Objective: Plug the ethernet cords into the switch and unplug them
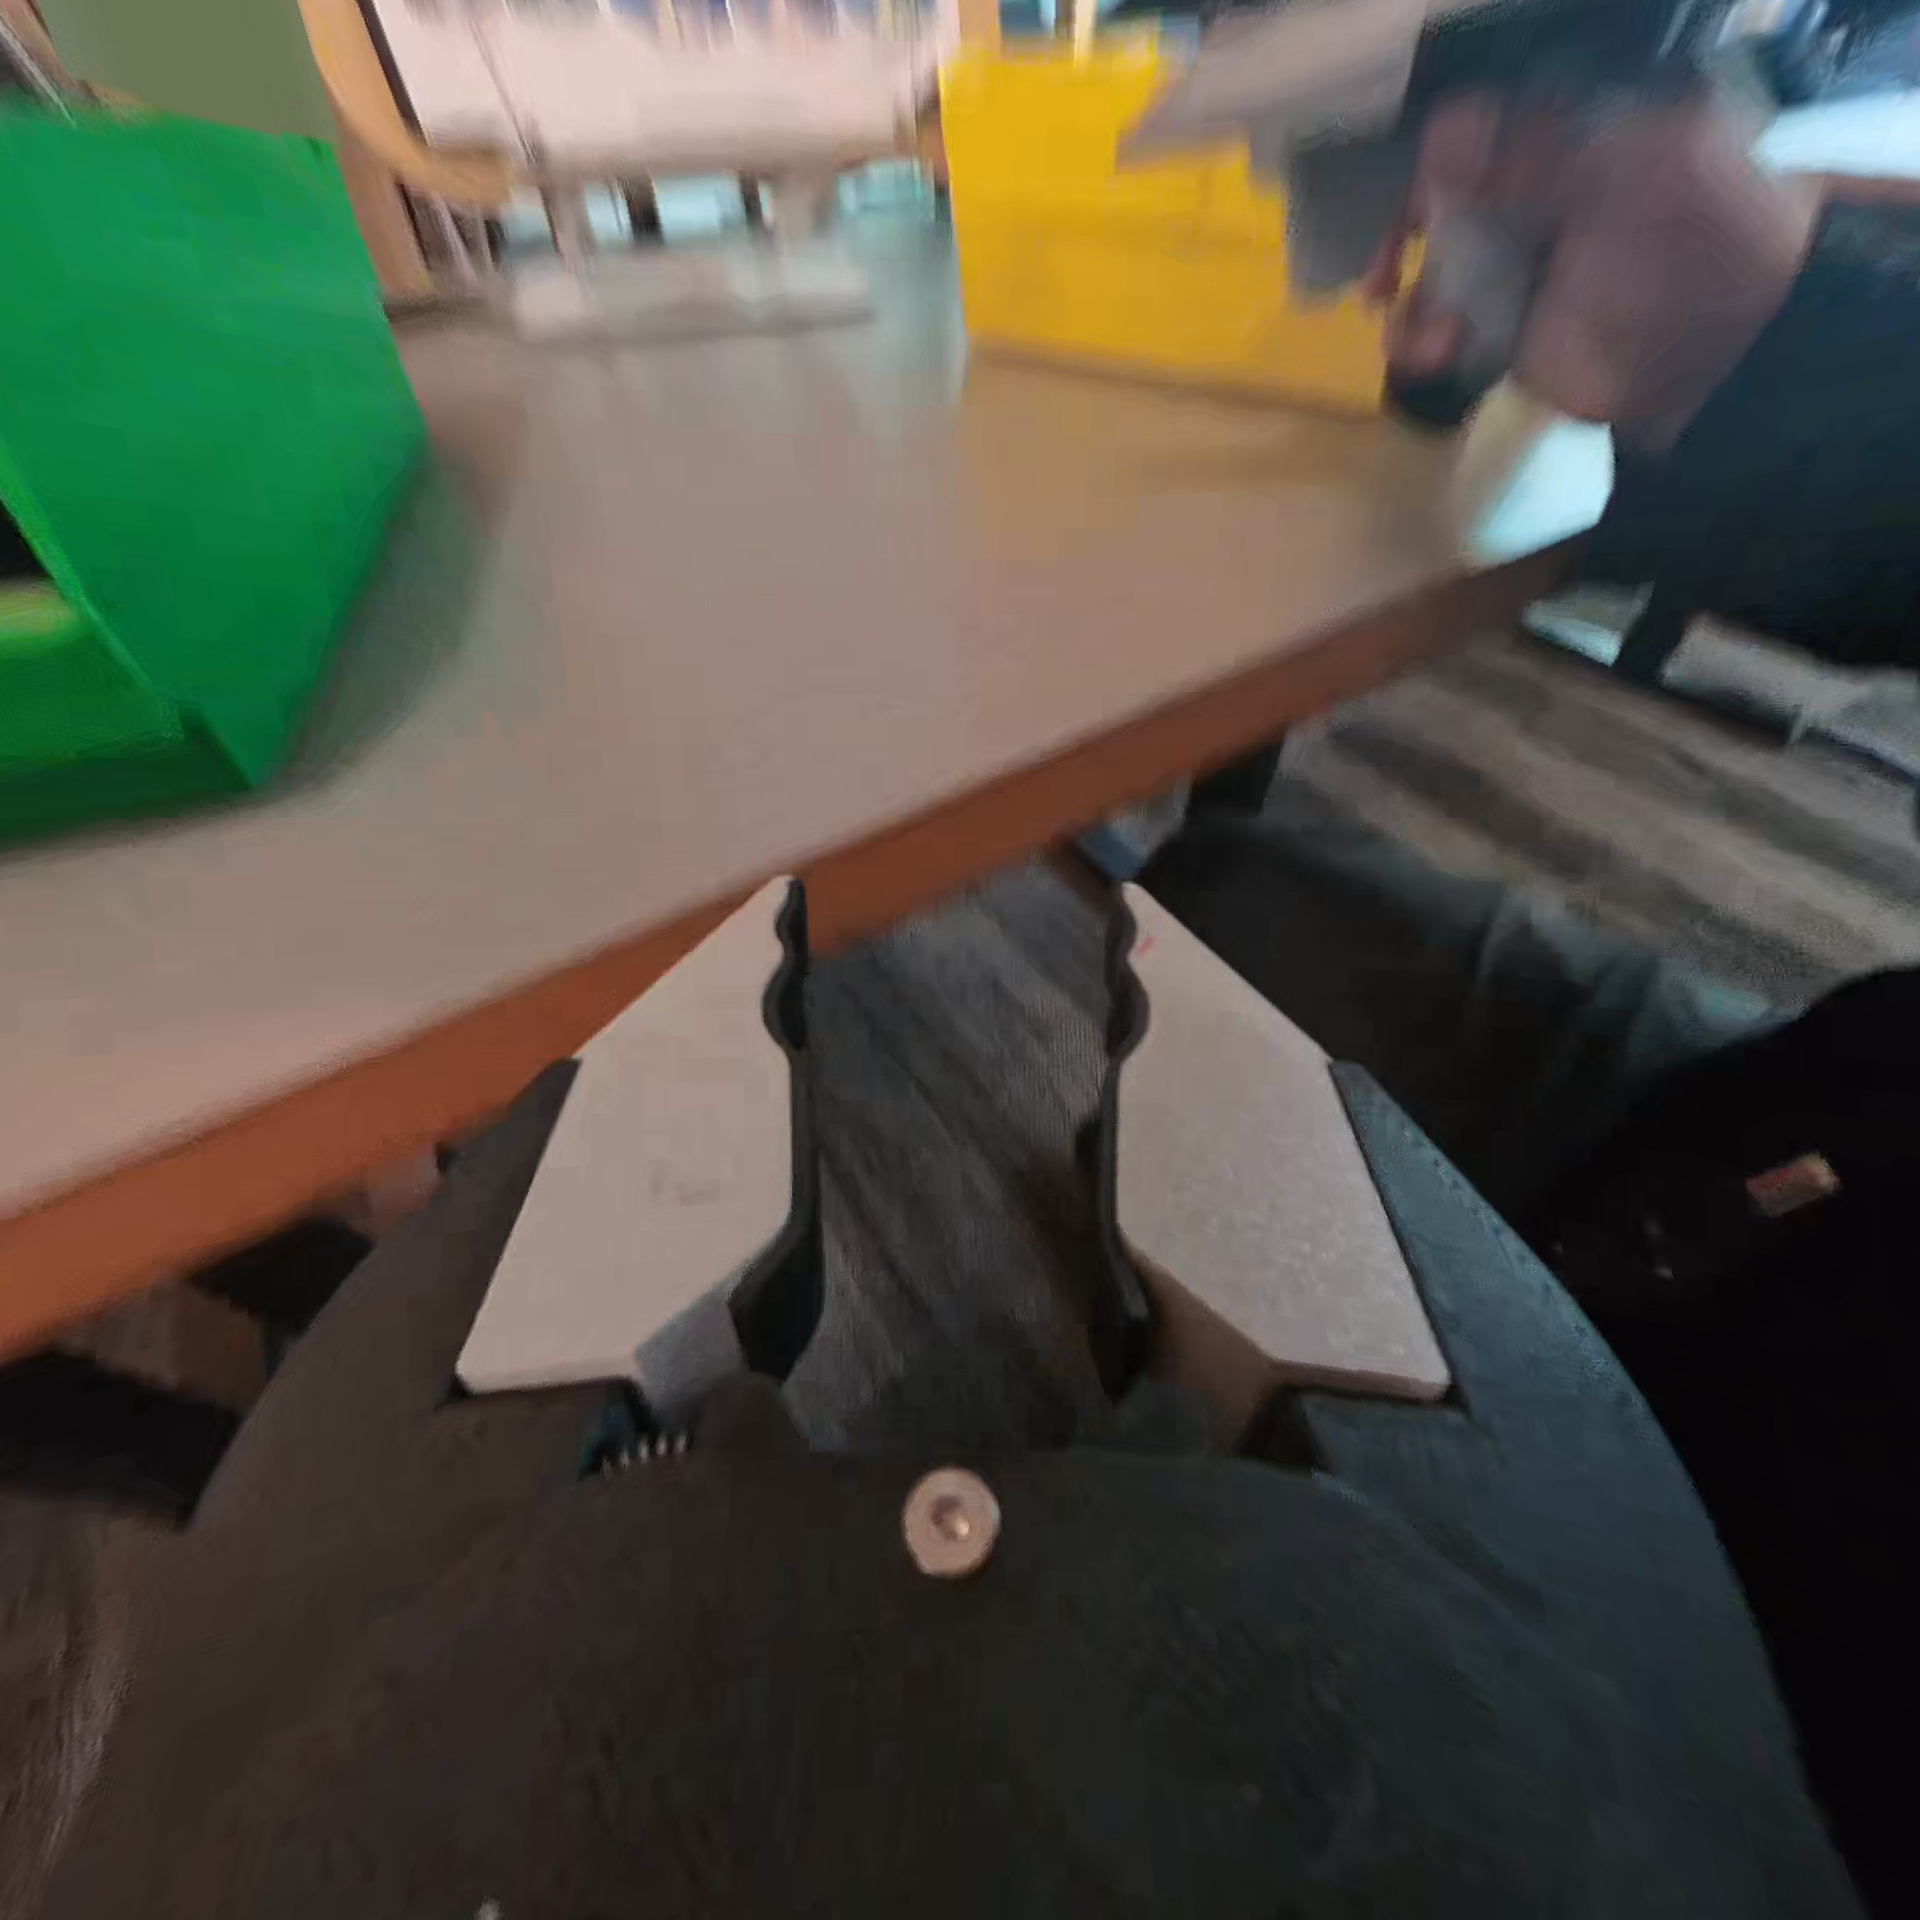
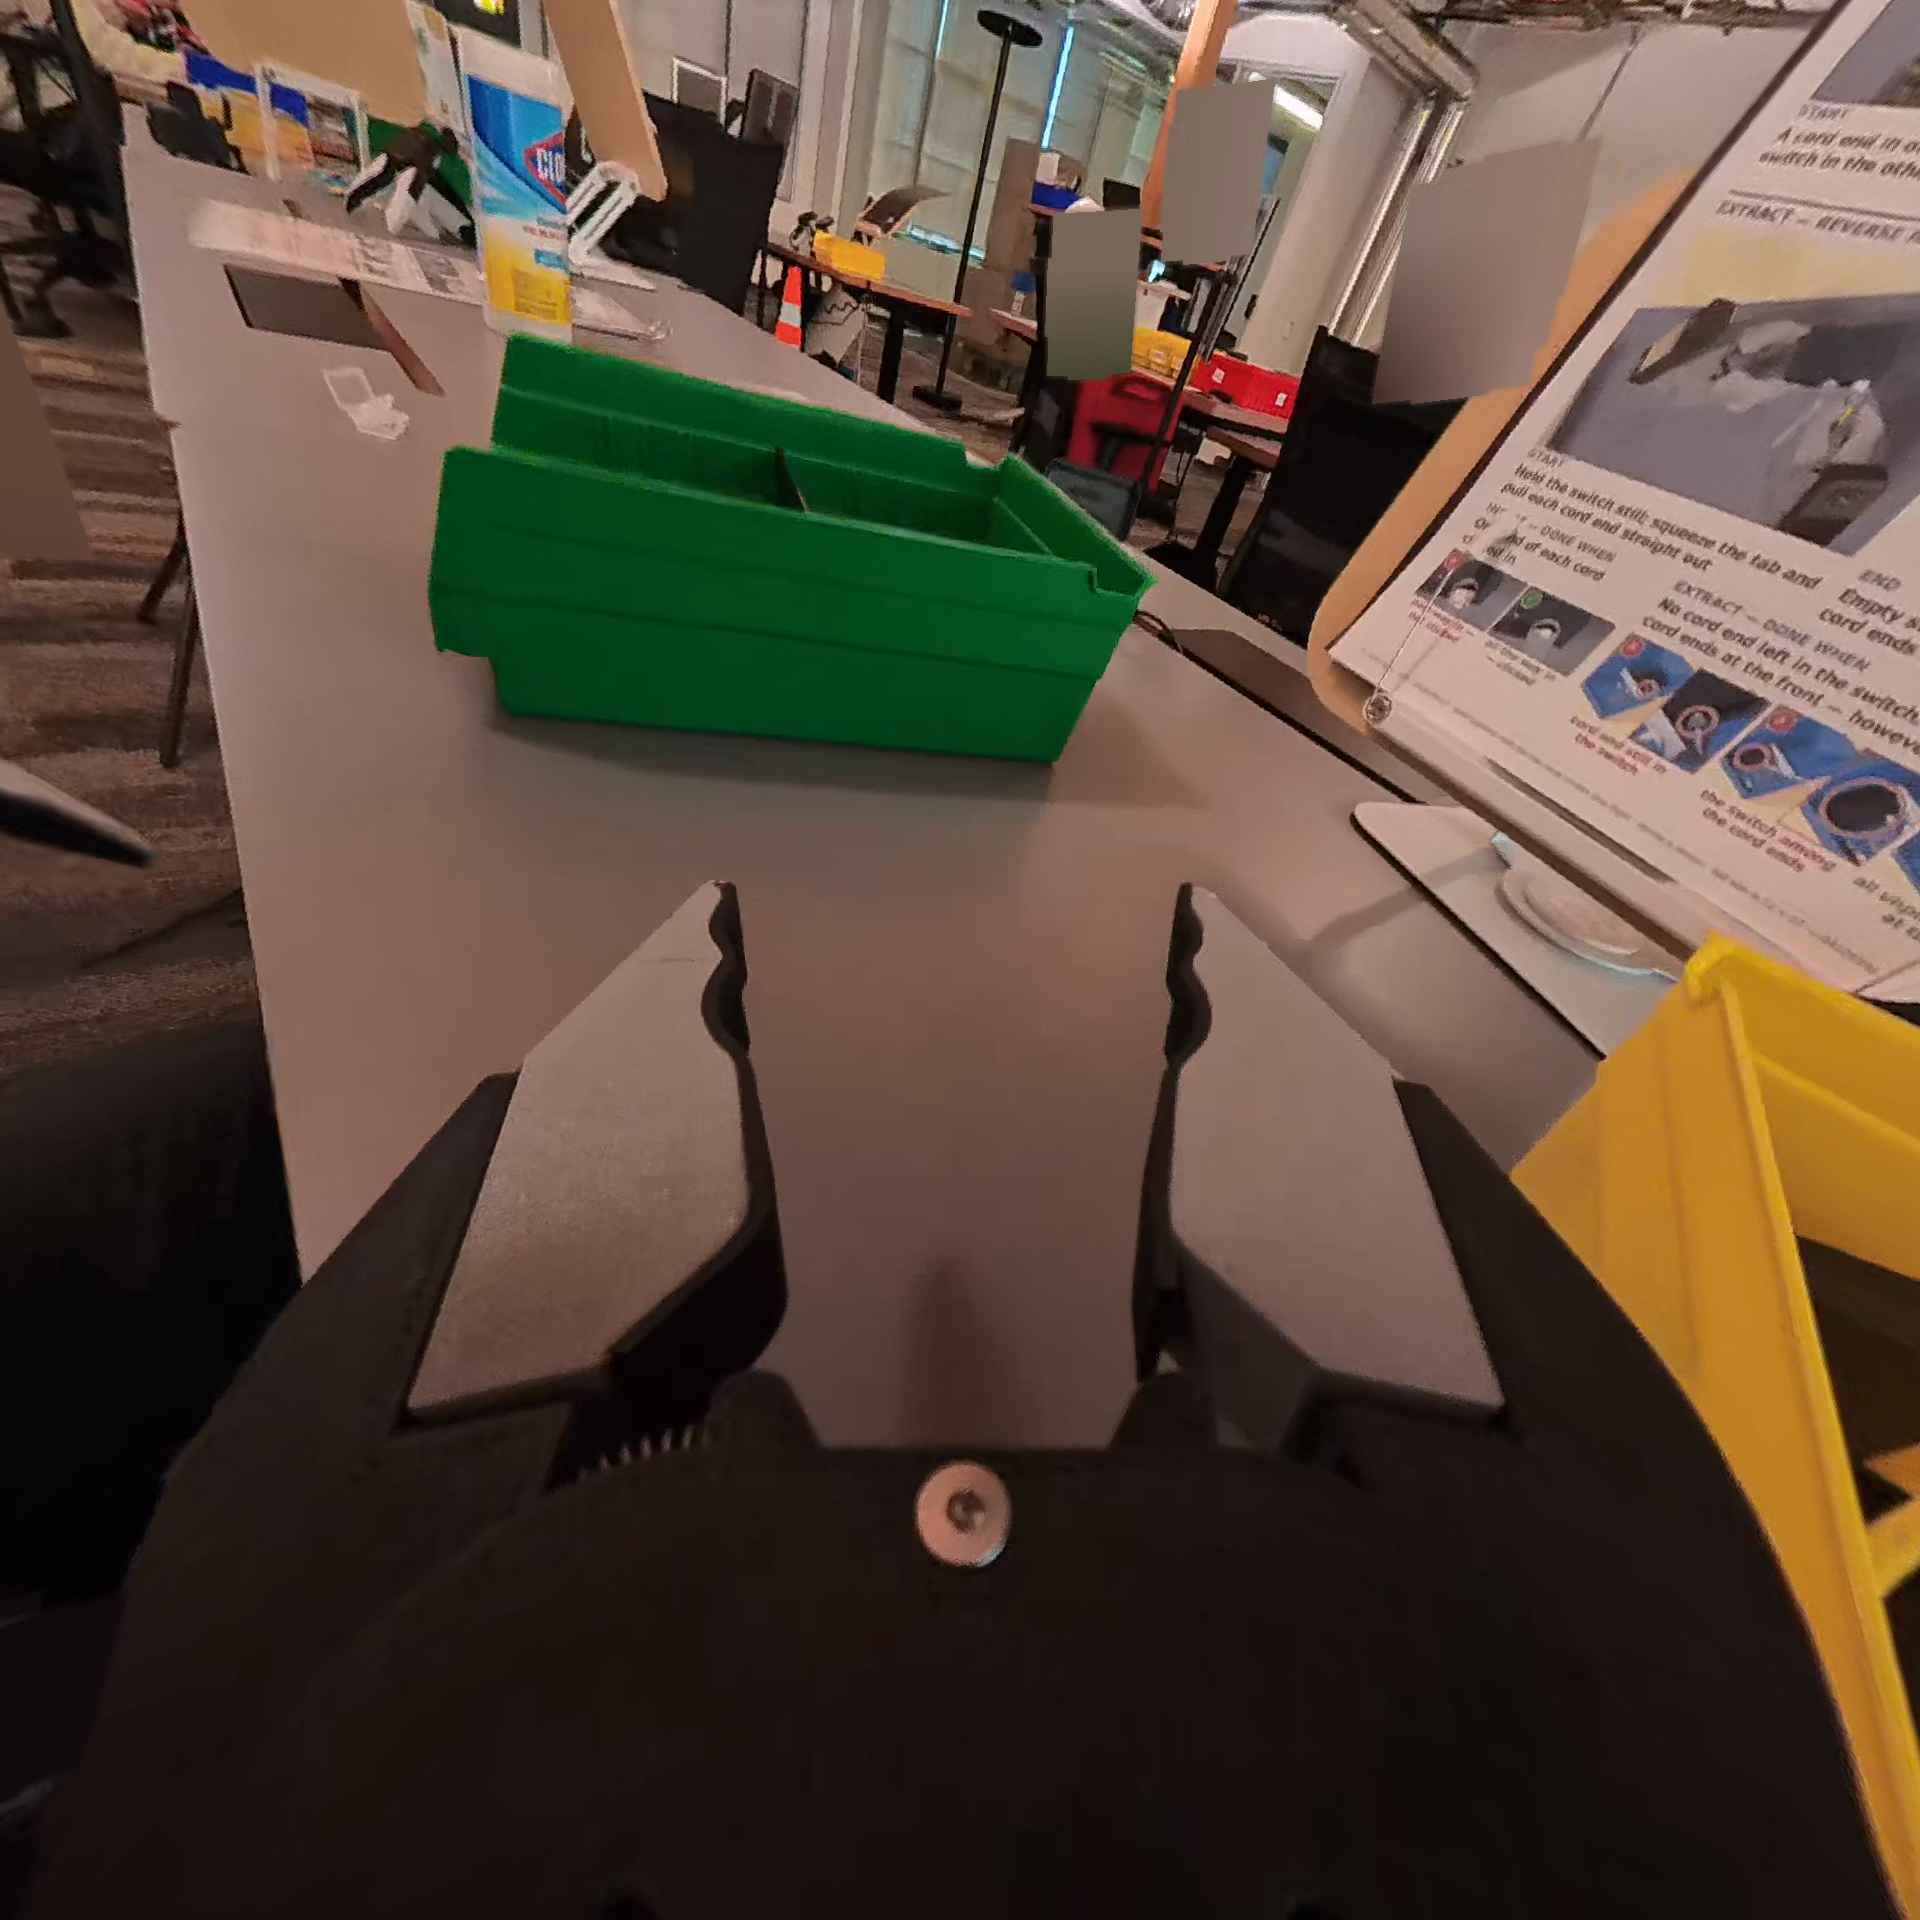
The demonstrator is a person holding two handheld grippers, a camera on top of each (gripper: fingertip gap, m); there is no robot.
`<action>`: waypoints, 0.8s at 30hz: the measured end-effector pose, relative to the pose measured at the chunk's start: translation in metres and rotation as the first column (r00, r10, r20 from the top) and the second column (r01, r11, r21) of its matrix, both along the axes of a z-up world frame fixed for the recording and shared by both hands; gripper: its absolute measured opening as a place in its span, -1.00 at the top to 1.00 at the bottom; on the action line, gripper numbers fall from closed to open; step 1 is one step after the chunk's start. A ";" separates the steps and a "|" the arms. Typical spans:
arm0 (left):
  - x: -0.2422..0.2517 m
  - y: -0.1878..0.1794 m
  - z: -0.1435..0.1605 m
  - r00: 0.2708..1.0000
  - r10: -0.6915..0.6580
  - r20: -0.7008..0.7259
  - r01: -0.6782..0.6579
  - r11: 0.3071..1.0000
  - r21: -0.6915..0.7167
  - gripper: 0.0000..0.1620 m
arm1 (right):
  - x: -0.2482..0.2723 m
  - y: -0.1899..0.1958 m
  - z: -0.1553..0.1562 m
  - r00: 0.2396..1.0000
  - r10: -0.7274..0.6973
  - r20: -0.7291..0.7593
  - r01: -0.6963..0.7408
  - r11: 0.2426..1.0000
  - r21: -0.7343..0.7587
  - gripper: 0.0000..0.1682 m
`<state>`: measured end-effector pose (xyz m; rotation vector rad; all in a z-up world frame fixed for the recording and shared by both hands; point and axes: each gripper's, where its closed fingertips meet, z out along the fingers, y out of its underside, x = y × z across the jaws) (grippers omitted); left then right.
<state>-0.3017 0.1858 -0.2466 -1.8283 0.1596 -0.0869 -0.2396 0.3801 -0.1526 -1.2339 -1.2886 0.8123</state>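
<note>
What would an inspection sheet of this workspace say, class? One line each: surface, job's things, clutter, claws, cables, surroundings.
Surface: grey table, mostly bare ahead of the claws.
Job's things: no switch or ethernet cords seen.
Clutter: green bin; yellow bin at right; propped instruction sheet; wipes canister farther back.
Claws: left claw open, empty, at the table edge; right claw open, empty, above the table.
Cables: nothing seen.
Surroundings: open workroom with other tables; traffic cone.

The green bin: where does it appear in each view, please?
Left wrist view: green bin at the left edge, blurred, on the grey table.
Right wrist view: upper centre, beyond the open right gripper.
Shared landmark: yellow bin.
</note>
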 end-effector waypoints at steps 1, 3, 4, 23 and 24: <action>-0.002 0.006 0.017 1.000 0.001 -0.005 -0.001 0.998 0.068 0.34 | -0.004 -0.001 0.004 1.000 0.007 -0.016 -0.007 1.000 -0.006 0.07; -0.009 0.022 0.036 0.998 0.013 -0.054 -0.003 0.983 0.185 0.35 | -0.014 0.001 0.006 0.999 0.025 -0.032 -0.026 0.999 -0.028 0.07; -0.012 0.031 0.040 0.996 0.020 -0.090 0.001 0.975 0.223 0.36 | -0.020 0.003 0.004 0.999 0.030 -0.032 -0.032 0.999 -0.041 0.07; 0.036 0.060 0.055 0.983 -0.123 -0.140 0.168 0.909 0.381 0.94 | -0.035 0.015 -0.017 1.000 -0.005 0.001 0.005 1.000 -0.014 0.22; 0.035 0.059 0.061 0.988 -0.129 -0.082 0.151 0.906 0.396 0.95 | -0.035 0.018 -0.016 1.000 -0.016 0.001 0.016 1.000 0.013 0.24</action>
